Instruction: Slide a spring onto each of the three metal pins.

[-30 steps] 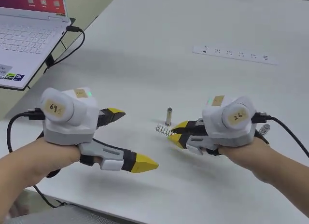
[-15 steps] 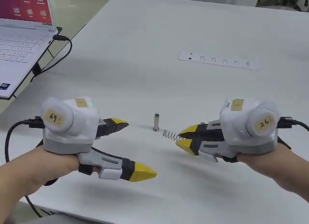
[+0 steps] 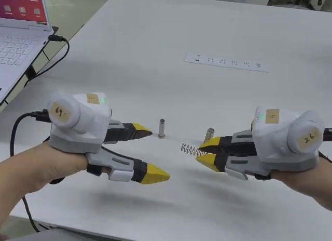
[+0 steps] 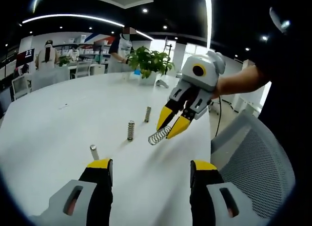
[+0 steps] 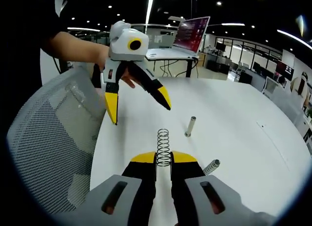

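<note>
A bare metal pin (image 3: 162,128) stands upright on the white table (image 3: 155,59). My left gripper (image 3: 154,152) is open, and its upper jaw tip lies just left of that pin. My right gripper (image 3: 206,154) is shut on a loose spring (image 3: 191,149), which sticks out level towards the pin from a short way to its right. A pin with a spring on it (image 3: 209,133) stands behind the right jaws. In the left gripper view I see the bare pin (image 4: 93,151), two sprung pins (image 4: 130,130) and the held spring (image 4: 158,135). The right gripper view has the spring (image 5: 163,147) aimed left of the bare pin (image 5: 190,126).
A white power strip (image 3: 225,62) lies farther back on the table. A laptop (image 3: 18,23) and its black cable (image 3: 54,56) sit at the far left. The table's near edge runs just below both hands. A grey mesh chair (image 5: 53,133) stands by that edge.
My right gripper has drawn the spring away to the right of the bare pin, uncovering a sprung pin behind it. My left gripper has closed in on the pin. The head camera shifted.
</note>
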A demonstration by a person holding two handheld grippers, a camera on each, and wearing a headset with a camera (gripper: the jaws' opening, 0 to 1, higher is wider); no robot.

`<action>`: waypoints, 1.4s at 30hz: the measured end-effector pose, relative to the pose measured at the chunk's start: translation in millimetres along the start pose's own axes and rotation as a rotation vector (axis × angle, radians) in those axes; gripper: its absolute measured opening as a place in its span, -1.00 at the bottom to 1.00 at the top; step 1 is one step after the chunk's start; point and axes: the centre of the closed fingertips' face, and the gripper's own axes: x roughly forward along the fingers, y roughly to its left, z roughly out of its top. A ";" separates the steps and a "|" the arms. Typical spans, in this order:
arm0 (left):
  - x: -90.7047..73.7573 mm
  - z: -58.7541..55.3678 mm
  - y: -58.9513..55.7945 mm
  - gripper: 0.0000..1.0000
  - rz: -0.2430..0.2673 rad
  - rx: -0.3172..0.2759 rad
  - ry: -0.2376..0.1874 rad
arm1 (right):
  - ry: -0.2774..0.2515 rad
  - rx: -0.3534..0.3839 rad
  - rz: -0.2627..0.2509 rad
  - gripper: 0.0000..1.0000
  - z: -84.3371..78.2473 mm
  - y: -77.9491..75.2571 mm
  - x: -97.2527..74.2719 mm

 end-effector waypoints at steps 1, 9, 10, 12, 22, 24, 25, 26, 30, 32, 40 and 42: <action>3.1 3.6 -1.3 0.16 -0.007 0.008 -0.003 | 0.000 -0.002 0.000 -0.84 0.0 0.5 -1.7; 21.5 16.7 -17.1 -0.20 -0.102 0.048 -0.006 | -0.003 -0.031 0.026 -0.84 1.2 8.1 -9.2; 23.2 18.8 -17.3 -0.23 -0.108 0.045 -0.014 | -0.002 -0.036 0.030 -0.84 1.3 9.5 -10.1; 25.3 22.2 -18.6 -0.28 -0.119 0.037 -0.030 | -0.001 -0.046 0.034 -0.84 1.0 11.7 -11.6; 33.5 32.2 -31.1 -0.55 -0.179 0.012 -0.079 | -0.015 -0.040 0.046 -0.84 1.9 17.3 -20.0; 34.8 32.4 -33.0 -0.58 -0.186 0.008 -0.082 | -0.019 -0.038 0.044 -0.84 2.7 17.2 -21.9; 35.3 33.0 -34.5 -0.59 -0.190 0.004 -0.087 | -0.021 -0.035 0.045 -0.84 3.1 17.3 -22.9; 35.8 33.3 -35.2 -0.61 -0.191 0.004 -0.089 | -0.022 -0.035 0.046 -0.84 3.3 17.5 -23.4; 38.0 32.8 -39.9 -0.63 -0.198 0.003 -0.092 | -0.025 -0.040 0.051 -0.84 5.3 19.3 -25.5; 38.4 33.3 -42.0 -0.65 -0.203 0.001 -0.095 | -0.029 -0.044 0.057 -0.84 7.1 21.1 -26.3; 39.0 32.9 -45.1 -0.72 -0.211 0.005 -0.094 | -0.027 -0.060 0.075 -0.84 10.1 26.4 -28.4; 38.8 32.6 -46.0 -0.75 -0.214 0.009 -0.093 | -0.027 -0.062 0.076 -0.84 10.6 26.2 -28.9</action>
